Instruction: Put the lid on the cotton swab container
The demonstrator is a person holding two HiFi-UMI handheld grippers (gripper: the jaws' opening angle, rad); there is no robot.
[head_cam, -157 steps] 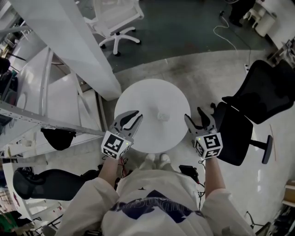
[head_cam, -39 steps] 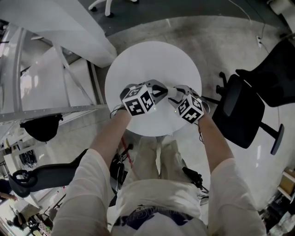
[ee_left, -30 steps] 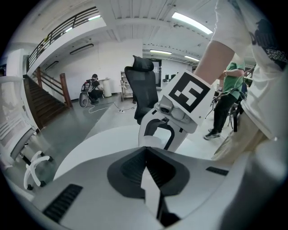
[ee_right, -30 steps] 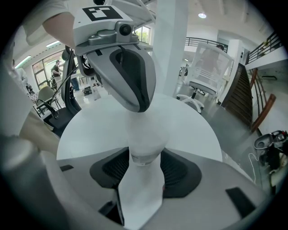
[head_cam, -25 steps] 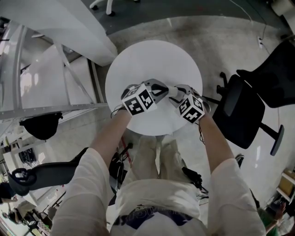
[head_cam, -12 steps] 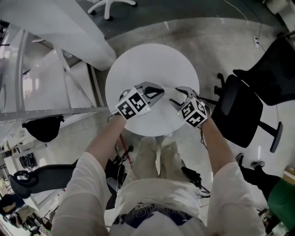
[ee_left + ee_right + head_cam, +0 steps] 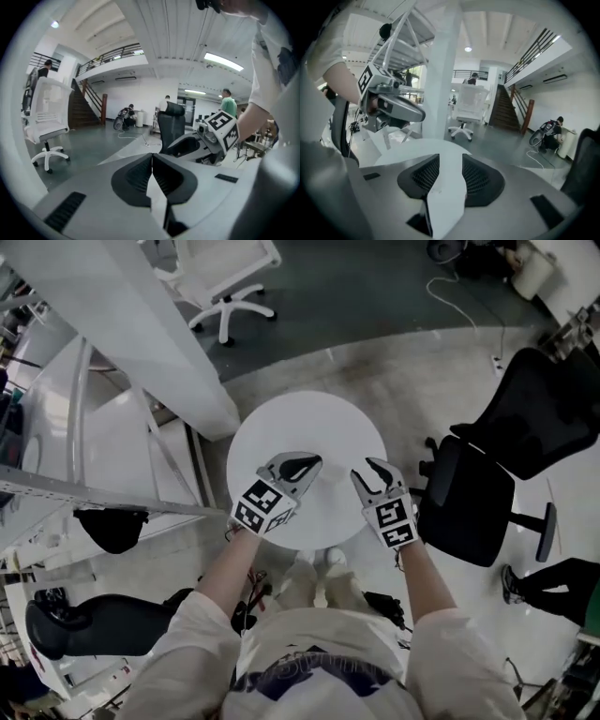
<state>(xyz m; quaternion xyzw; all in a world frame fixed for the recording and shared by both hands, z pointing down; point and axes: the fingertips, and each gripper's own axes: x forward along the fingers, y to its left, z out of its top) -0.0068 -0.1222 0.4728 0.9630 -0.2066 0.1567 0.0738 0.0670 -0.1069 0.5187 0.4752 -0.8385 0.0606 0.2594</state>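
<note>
Round white table (image 7: 309, 418) on a grey floor, both tools raised over its near half. The left gripper (image 7: 315, 462) is pressed shut and empty. The right gripper (image 7: 367, 470) has just been closing and stands half parted on nothing. I cannot pick out the cotton swab container on the table. It is probably light, slick plastic, so take it gently by the sides.

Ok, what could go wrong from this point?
1. Neither gripper holds anything: the left gripper is shut and empty, the right gripper has just been closing on nothing, and the container cannot be made out on the table, so a loose lid could go unnoticed.
2. The black chair stands close beside the right gripper; an outward swing might hit it.
</note>
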